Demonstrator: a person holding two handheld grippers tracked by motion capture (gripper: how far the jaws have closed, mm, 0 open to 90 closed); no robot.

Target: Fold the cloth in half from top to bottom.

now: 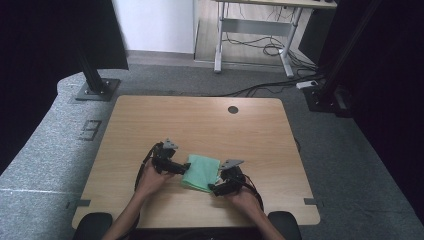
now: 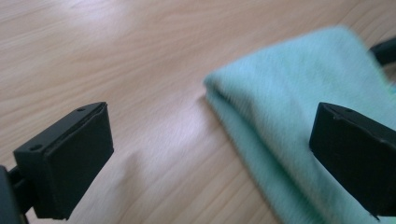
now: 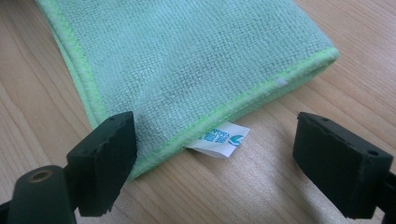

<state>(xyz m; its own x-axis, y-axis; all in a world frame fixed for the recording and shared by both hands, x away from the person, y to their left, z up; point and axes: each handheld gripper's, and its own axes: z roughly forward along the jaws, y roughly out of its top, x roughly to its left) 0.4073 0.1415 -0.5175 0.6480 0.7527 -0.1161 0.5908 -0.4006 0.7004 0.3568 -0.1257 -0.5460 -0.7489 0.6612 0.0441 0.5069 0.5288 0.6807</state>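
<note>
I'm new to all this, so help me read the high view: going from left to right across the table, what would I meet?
The person's left hand → the left gripper with its jaws open → the folded green cloth → the right gripper, jaws open too.

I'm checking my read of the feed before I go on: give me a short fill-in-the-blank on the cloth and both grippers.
1. The folded microfibre cloth is coloured ____.
2. The white label sticks out from the cloth's ____.
3. The jaws of the left gripper and right gripper both stand ____.
4. The cloth lies on a ____ table.

Missing words: green; hem; open; wooden
</note>
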